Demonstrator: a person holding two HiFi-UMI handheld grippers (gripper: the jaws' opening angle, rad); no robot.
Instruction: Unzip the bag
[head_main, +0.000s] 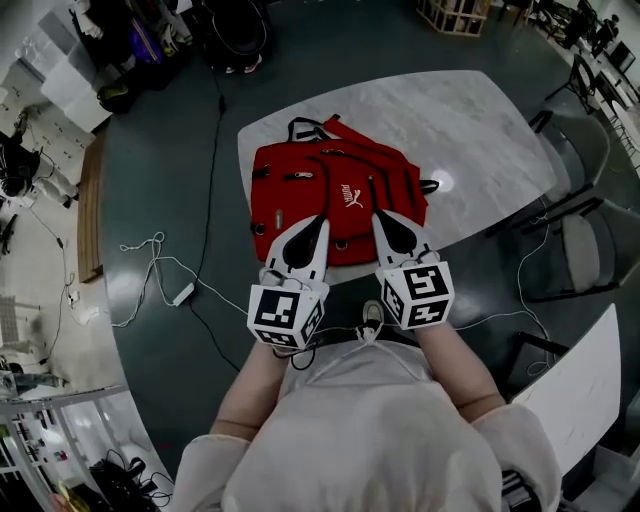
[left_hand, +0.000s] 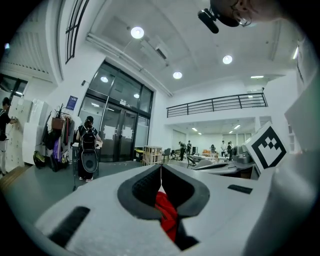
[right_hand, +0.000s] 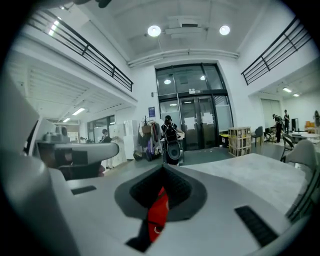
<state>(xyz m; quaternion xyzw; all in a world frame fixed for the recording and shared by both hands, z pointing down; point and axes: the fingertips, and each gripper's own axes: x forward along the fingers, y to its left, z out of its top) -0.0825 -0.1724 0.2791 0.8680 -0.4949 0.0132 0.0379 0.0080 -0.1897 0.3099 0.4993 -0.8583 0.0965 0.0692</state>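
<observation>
Closest to the head cam I see the person's white top (head_main: 360, 440), with both forearms out forward. The left hand-held gripper (head_main: 322, 218) and right hand-held gripper (head_main: 377, 215) run side by side. A marker cube (head_main: 286, 312) sits at the back end of the left one. The two sets of tips angle toward each other over the near edge of the red bag (head_main: 310, 190).

Left hand-held gripper (left_hand: 161, 166), own view: clenched, tips meeting. Bunched red bag (left_hand: 165, 210) fabric is caught in the recess just behind the tips.

Right hand-held gripper (right_hand: 163, 166), own view: also clenched. A narrow red strip of the bag (right_hand: 159, 210) is pinched between the jaws, with a small ring low on it. I can't tell whether that's a zipper pull.

The bag lies flat on the marble counter (head_main: 470, 130) and stretches away ahead of both sets of tips. Its white logo is just past the right tips and its black handle is at the far end. From here I can't tell whether the zips are open or closed.

Off the counter, left of the left hand-held gripper, a white cable (head_main: 150, 262) lies on the dark floor. Chairs (head_main: 585, 150) stand to the right of the right hand-held gripper. There's a wooden crate (head_main: 455, 14) far ahead. Farthest out in the right gripper view are glass doors (right_hand: 192, 122), with a person wearing a backpack (right_hand: 170, 134) in front of them.
</observation>
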